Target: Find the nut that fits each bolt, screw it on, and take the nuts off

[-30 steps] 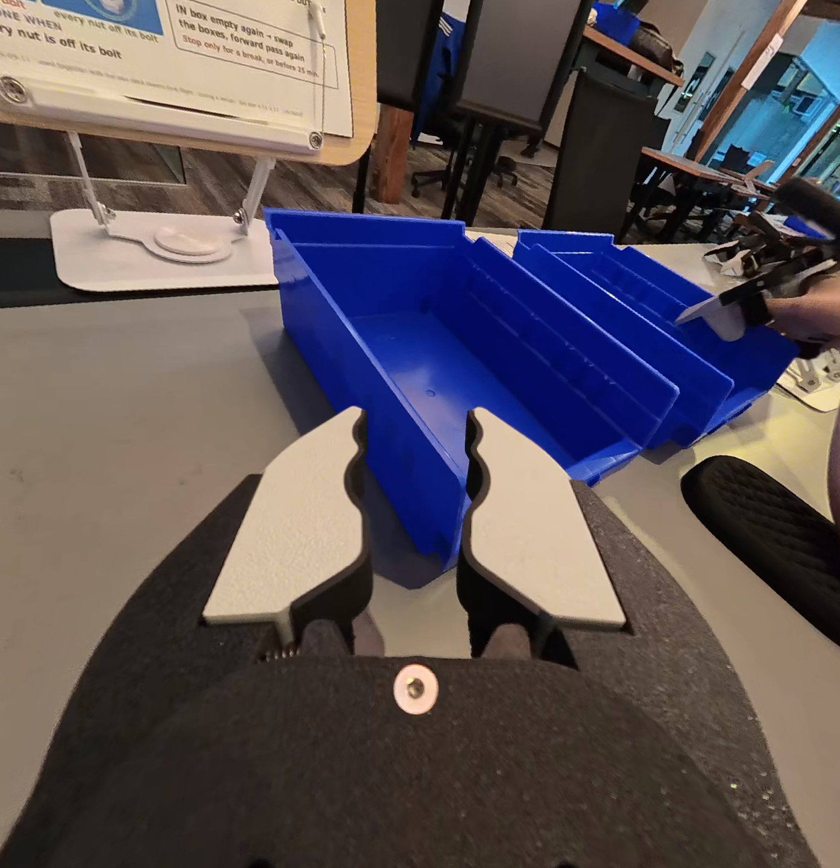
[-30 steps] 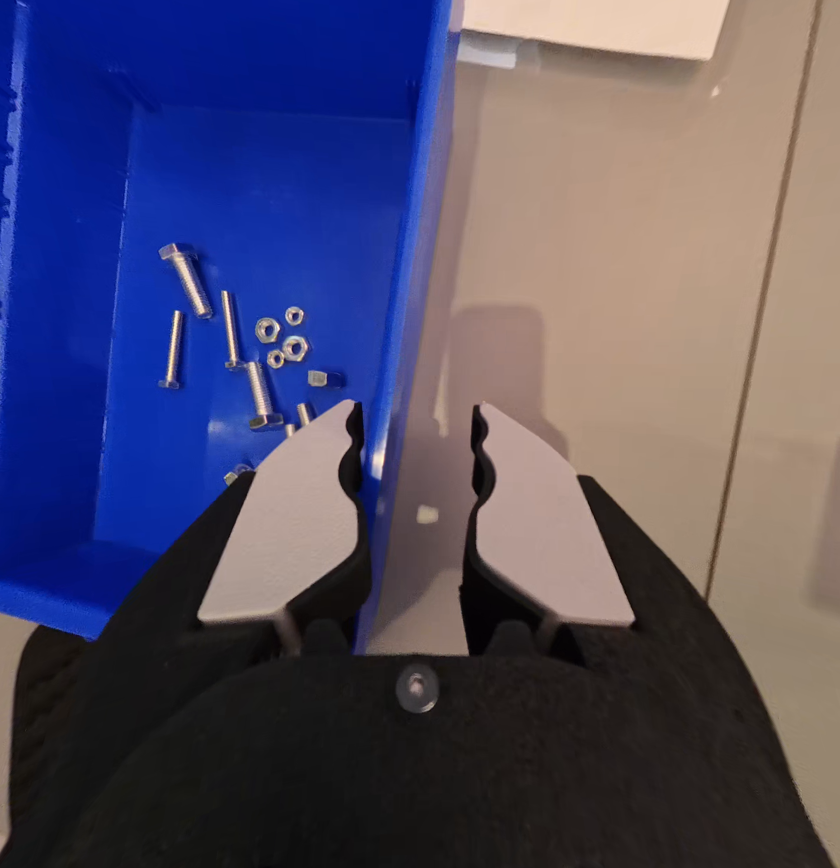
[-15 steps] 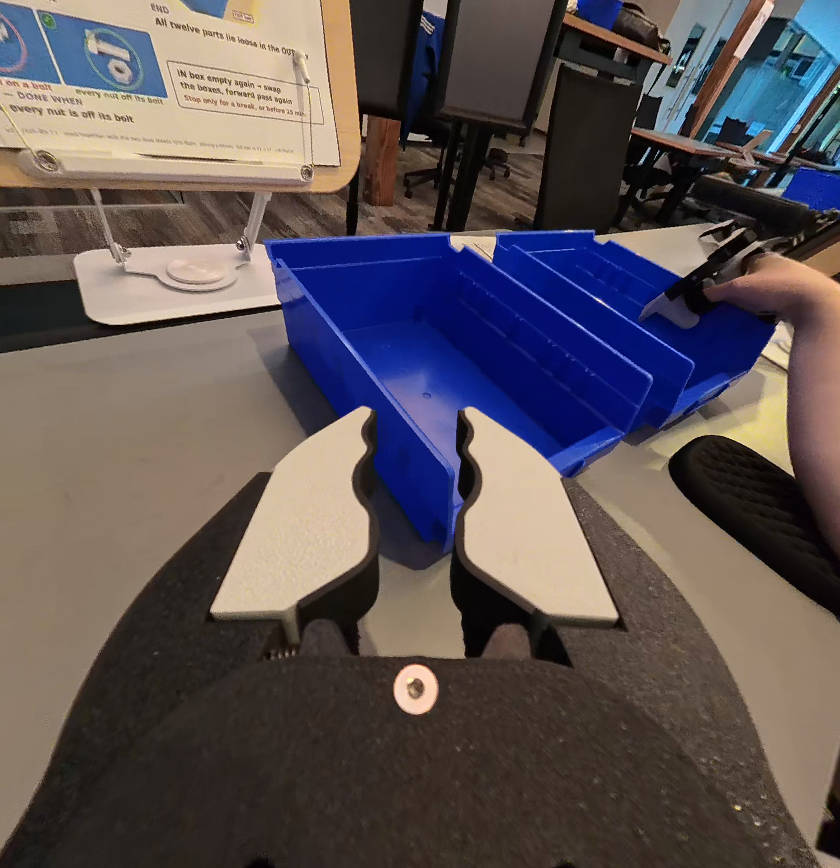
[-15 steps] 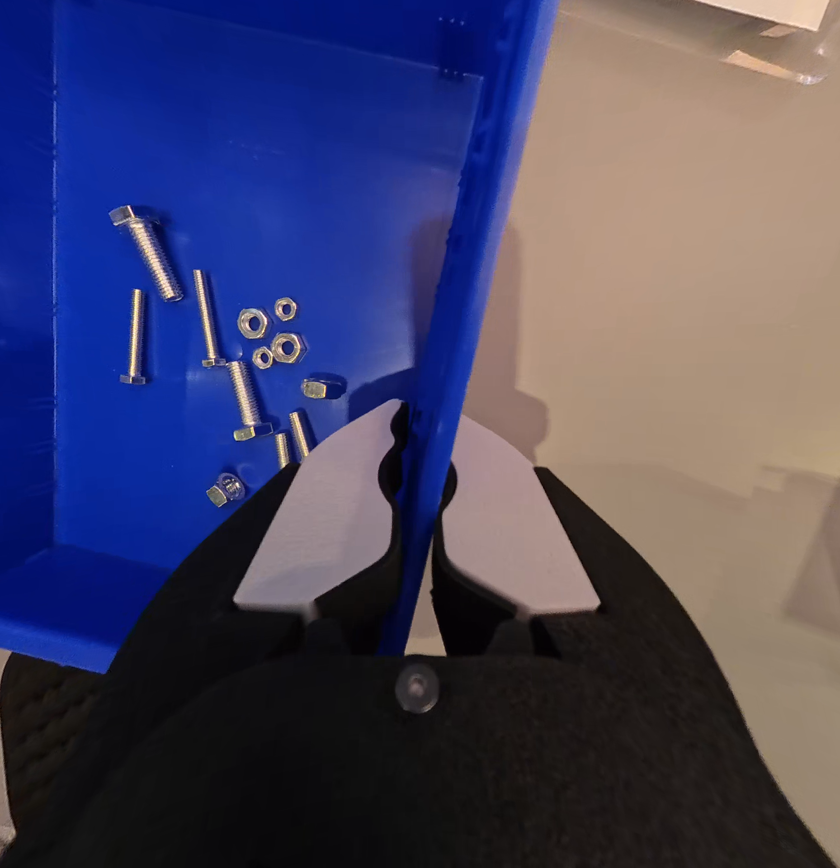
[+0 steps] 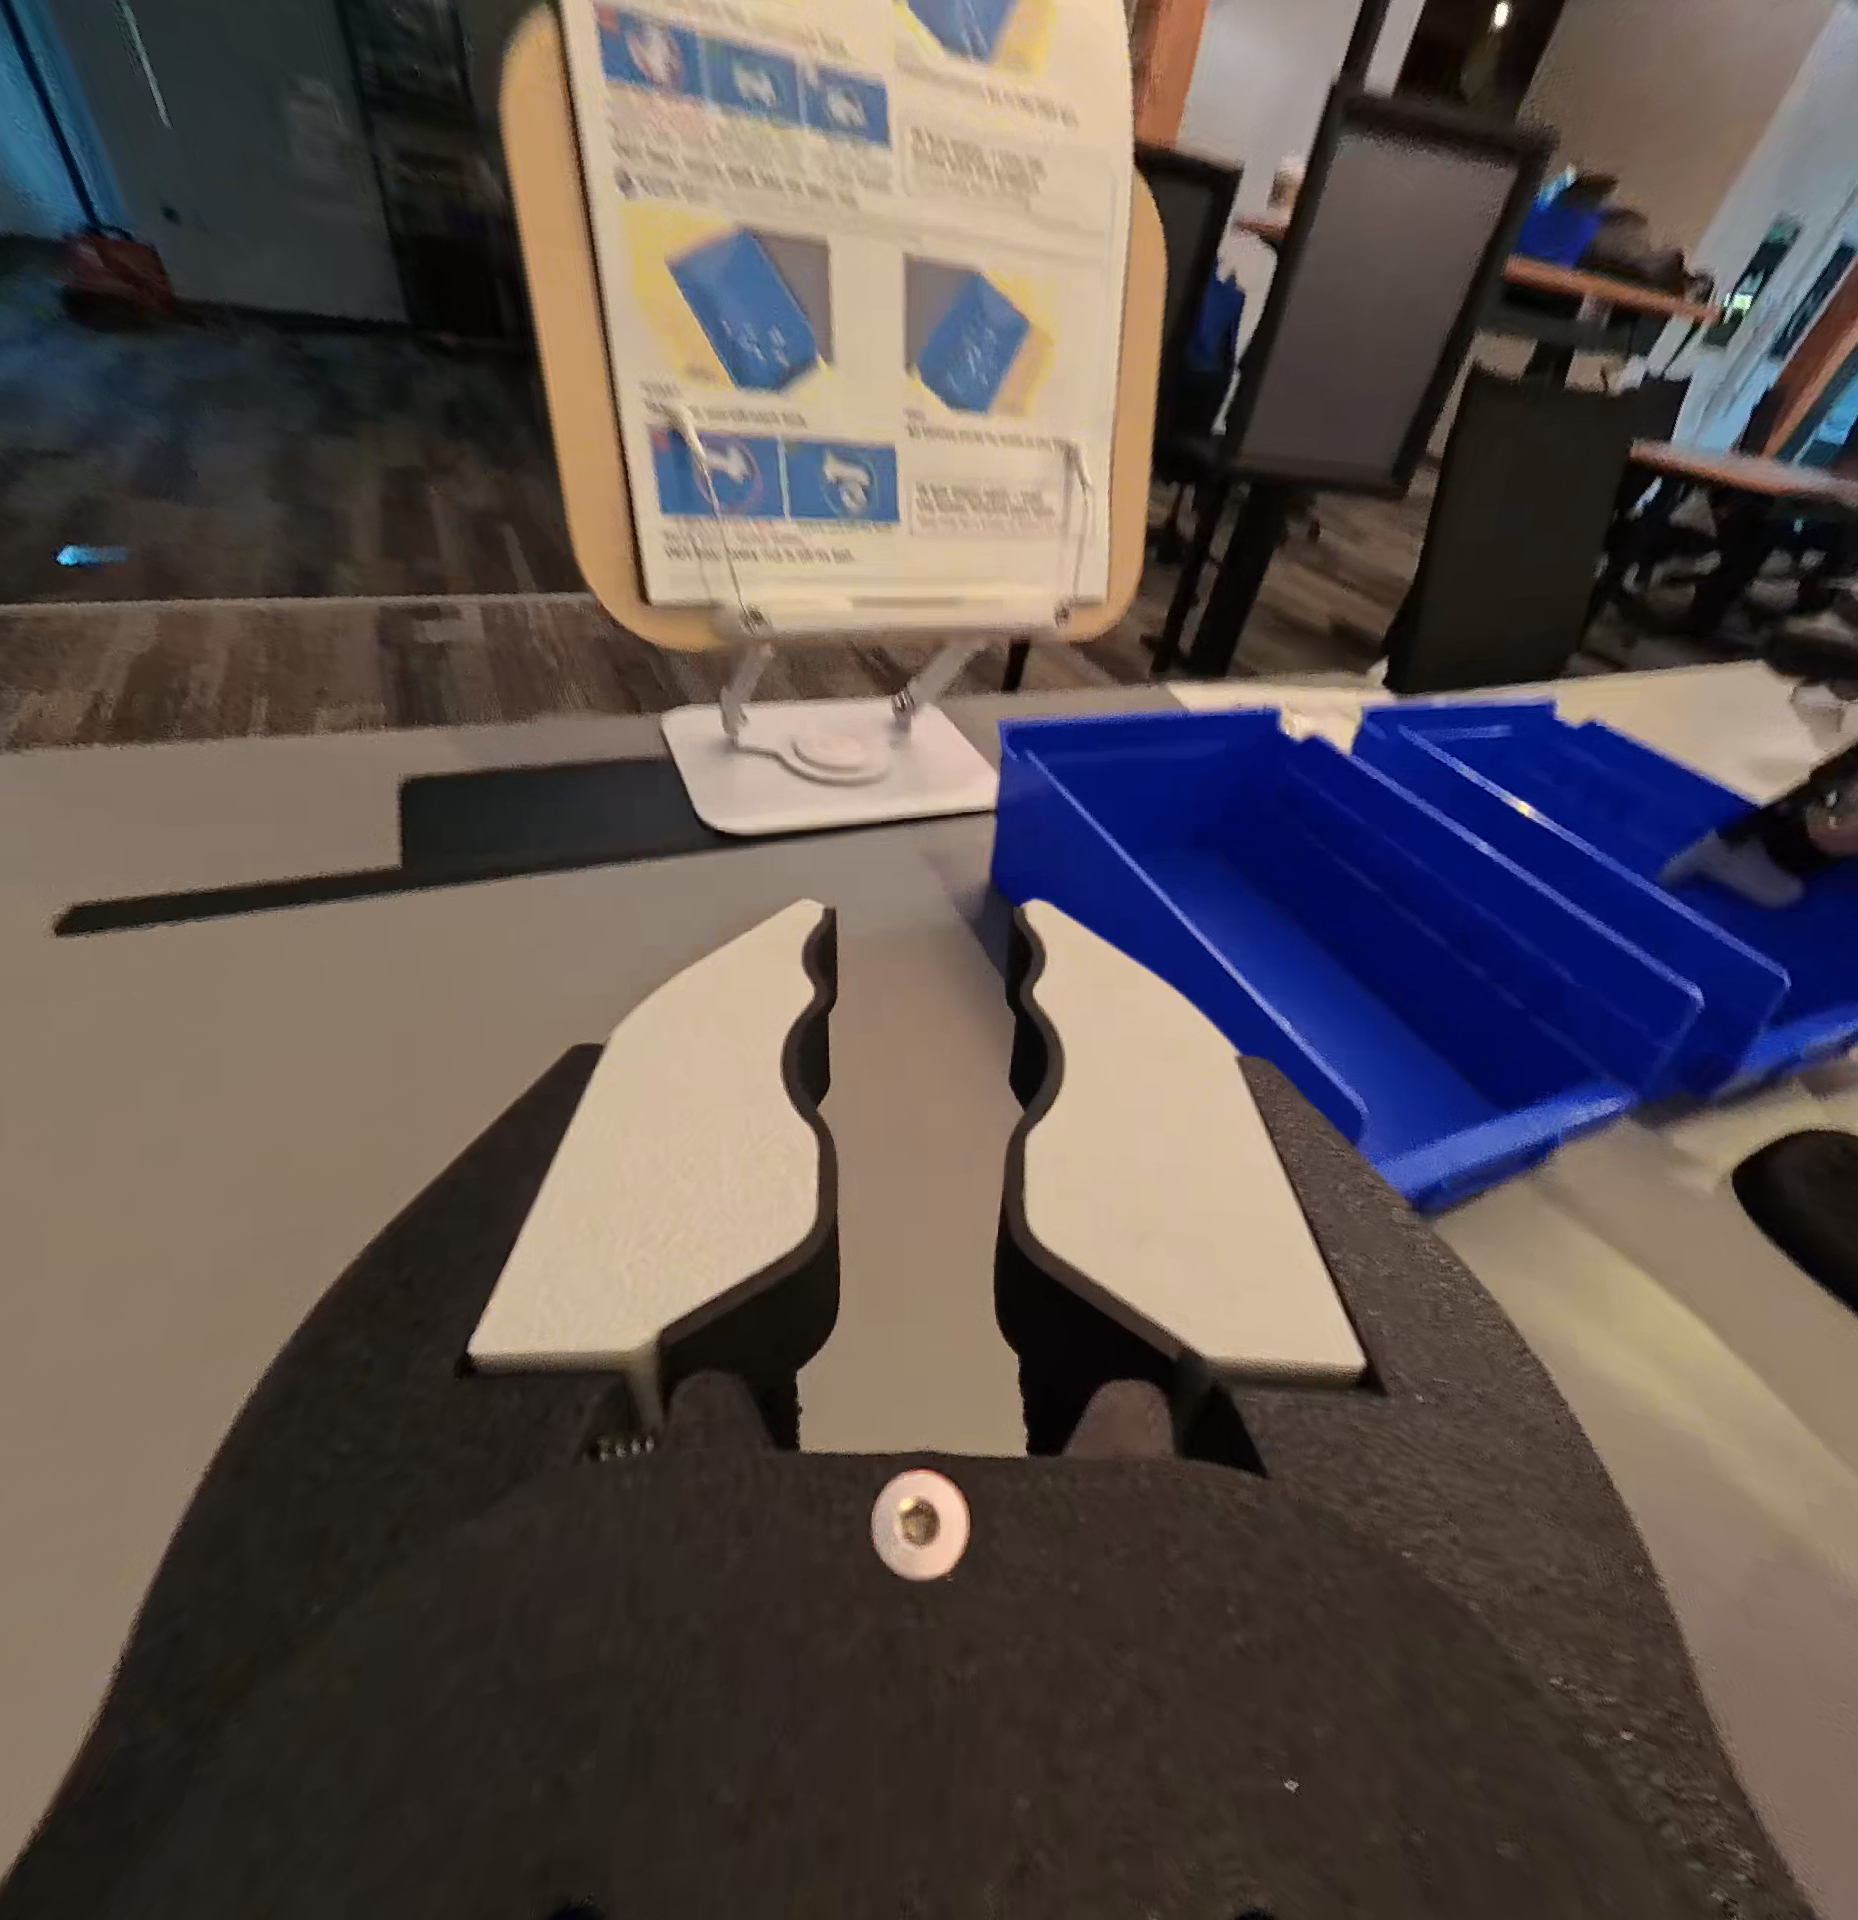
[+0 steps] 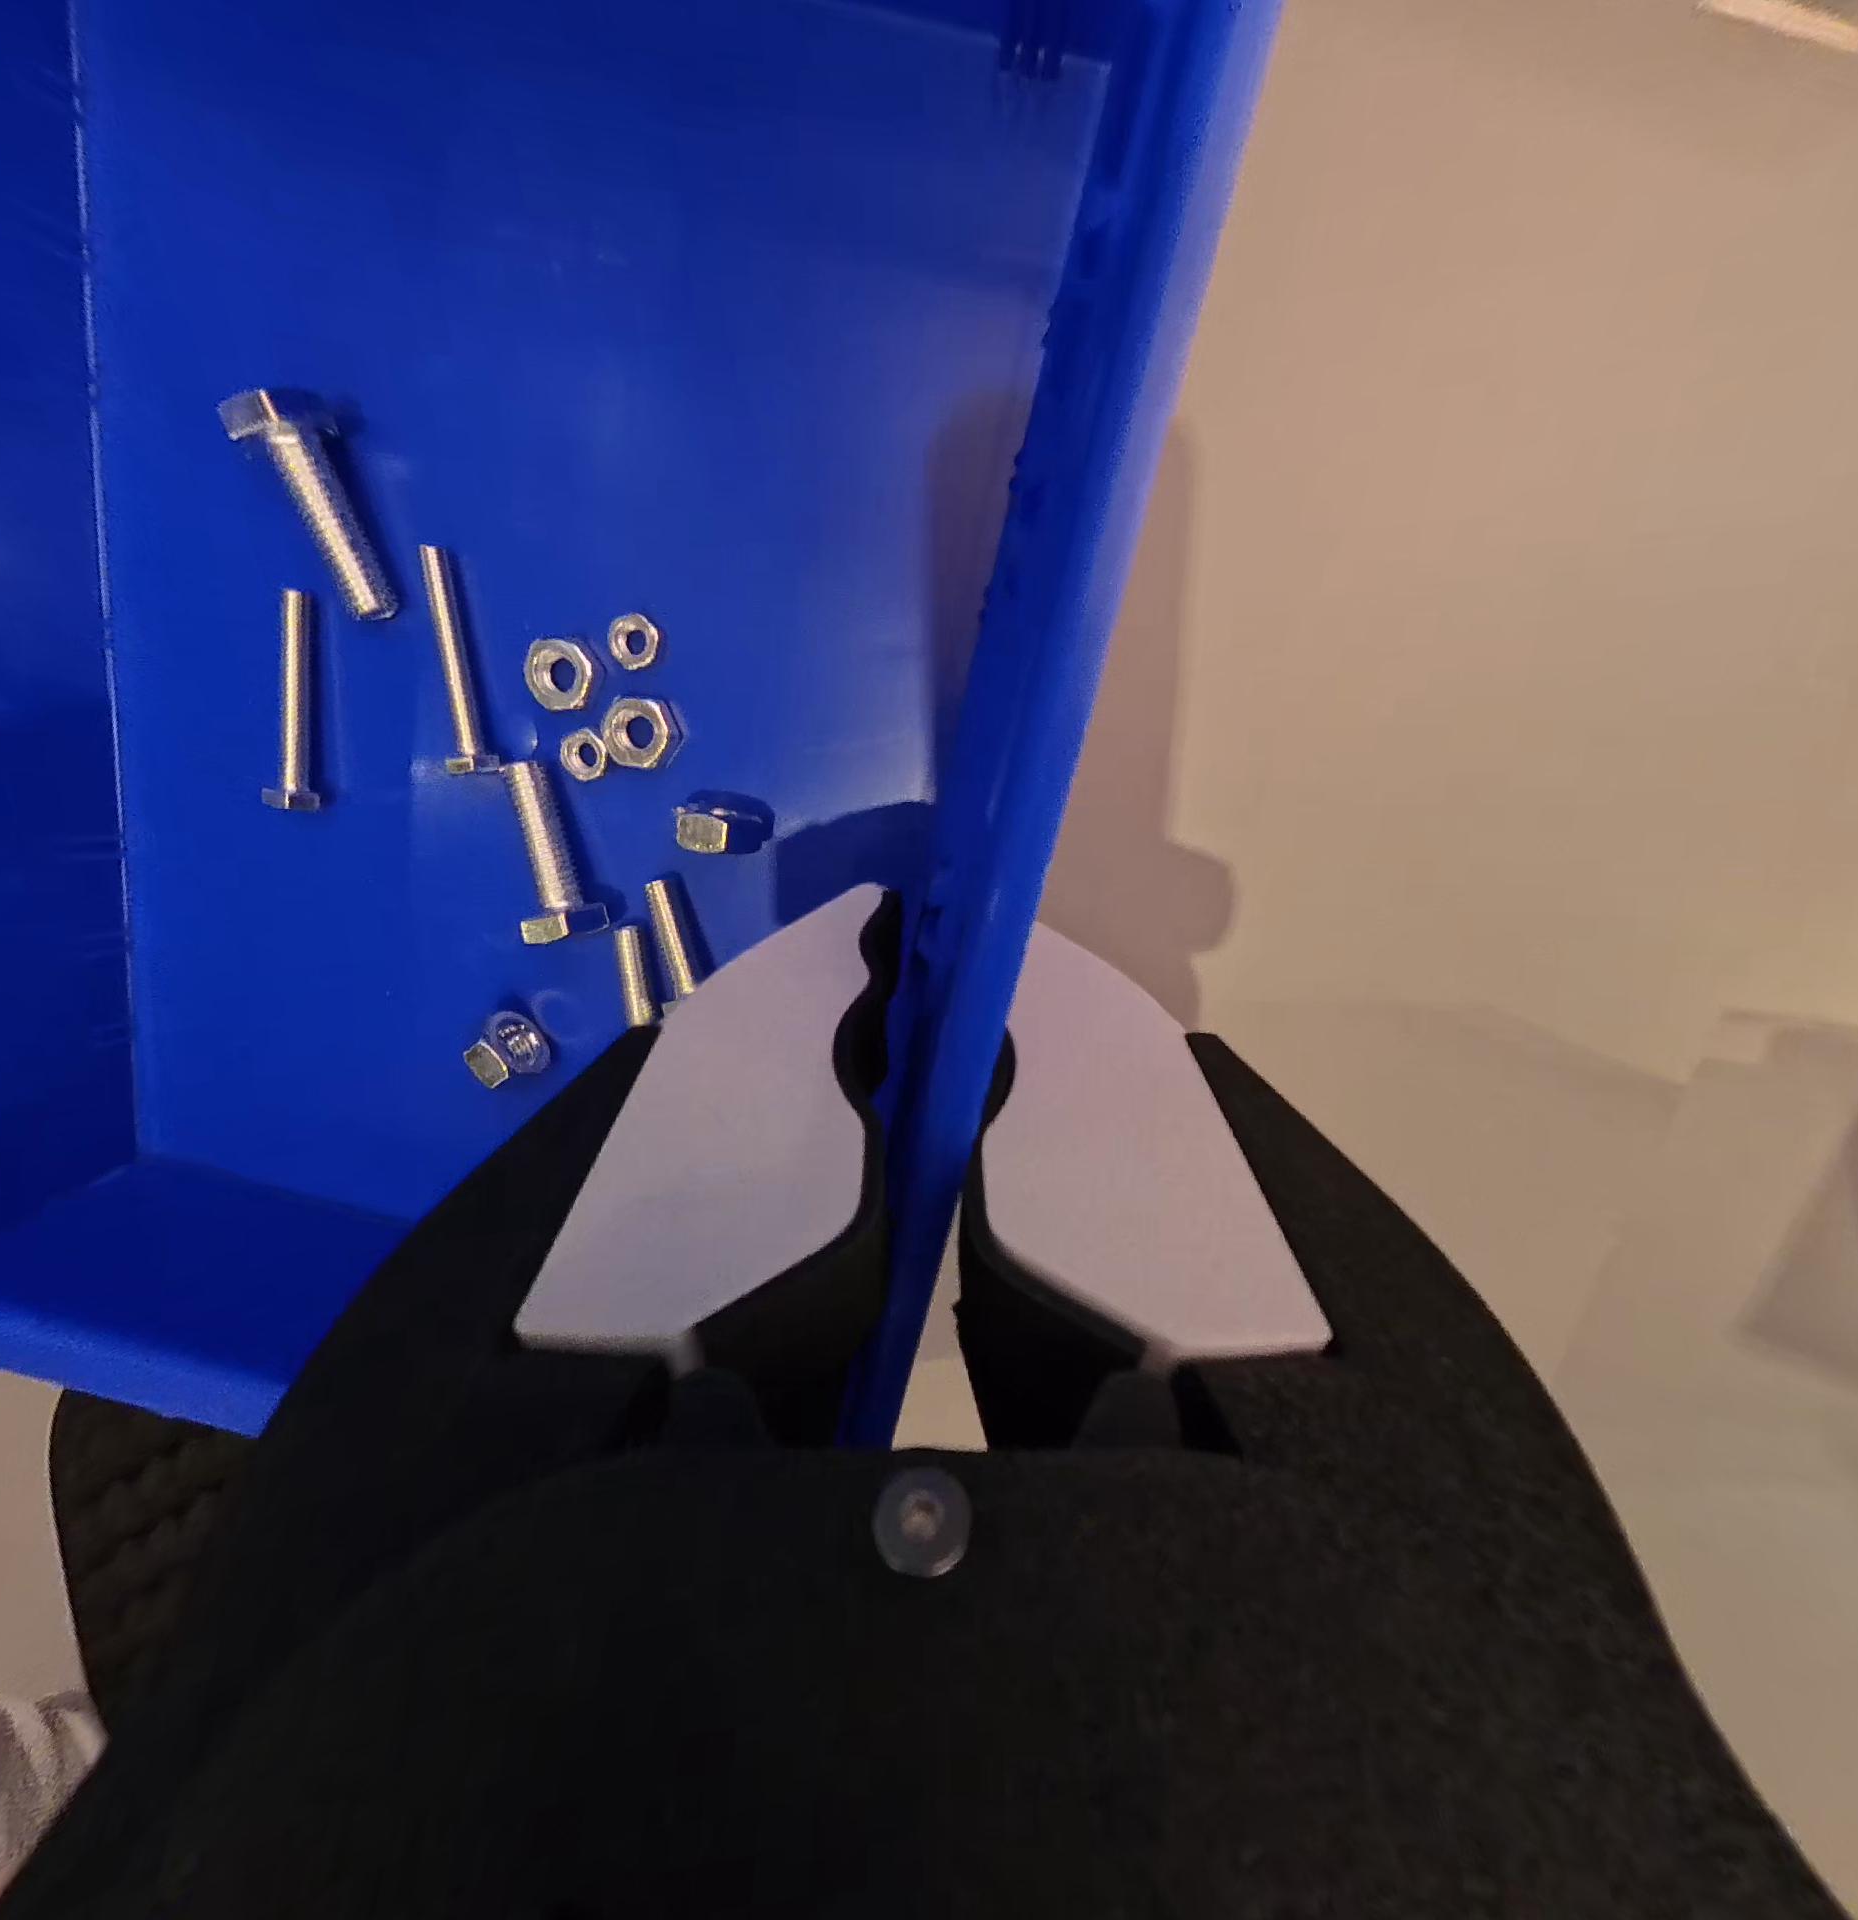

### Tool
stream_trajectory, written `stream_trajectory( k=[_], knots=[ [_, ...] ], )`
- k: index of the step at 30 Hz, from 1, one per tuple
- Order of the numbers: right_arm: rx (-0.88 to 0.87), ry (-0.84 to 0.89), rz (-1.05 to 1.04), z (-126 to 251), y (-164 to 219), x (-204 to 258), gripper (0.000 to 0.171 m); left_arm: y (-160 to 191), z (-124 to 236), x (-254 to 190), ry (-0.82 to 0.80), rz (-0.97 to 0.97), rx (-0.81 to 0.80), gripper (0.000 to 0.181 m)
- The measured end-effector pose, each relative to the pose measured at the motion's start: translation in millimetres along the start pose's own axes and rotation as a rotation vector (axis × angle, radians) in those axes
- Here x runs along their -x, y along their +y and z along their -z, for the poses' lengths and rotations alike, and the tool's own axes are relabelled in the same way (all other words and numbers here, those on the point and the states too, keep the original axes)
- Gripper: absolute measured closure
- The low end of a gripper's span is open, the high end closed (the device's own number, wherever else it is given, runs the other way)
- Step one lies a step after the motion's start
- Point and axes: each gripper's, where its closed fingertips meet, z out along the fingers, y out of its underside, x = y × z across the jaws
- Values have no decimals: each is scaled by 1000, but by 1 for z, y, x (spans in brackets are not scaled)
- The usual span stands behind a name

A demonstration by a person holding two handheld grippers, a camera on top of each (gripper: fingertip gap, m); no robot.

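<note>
In the right wrist view a blue bin (image 6: 592, 260) holds several loose silver bolts (image 6: 317, 509) and several loose nuts (image 6: 561, 673). My right gripper (image 6: 940, 935) is shut on the bin's right wall (image 6: 1060, 675), one finger inside and one outside. In the left wrist view my left gripper (image 5: 920, 920) is open and empty over the bare grey table (image 5: 281, 1039). An empty blue bin (image 5: 1268, 935) stands to its right. The second blue bin (image 5: 1590, 790) lies beyond it, with the right gripper (image 5: 1735, 862) at its far wall.
An instruction board on a white stand (image 5: 842, 769) stands at the table's back edge. A black strip (image 5: 530, 821) lies on the table to its left. A black pad (image 5: 1829, 1216) lies at the right. Chairs and desks fill the room behind.
My left gripper has swung left, off the empty bin's near corner, to open table. My right gripper has closed from open onto the bin's right wall.
</note>
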Motion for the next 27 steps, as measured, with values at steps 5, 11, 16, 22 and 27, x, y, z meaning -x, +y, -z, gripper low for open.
stream_trajectory(
  k=[5, 11, 16, 22, 27],
  knots=[
    [5, -18, -33, -1, 0, 0, 164, -58, -16, 31, -53, -62, -56, 152],
    [-1, -41, -50, -1, -1, 4, 165, -127, -38, 15, 32, -119, -123, 152],
    [-5, -45, -71, -1, -1, 5, 164, -139, -39, 10, 13, -169, -57, 152],
    [-32, -21, -122, 14, 6, -1, 165, -111, -30, 2, 97, -86, 1, 151],
    [-21, -27, -181, 52, 14, 6, 164, -108, -20, -2, 244, 5, -8, 153]
  ],
)
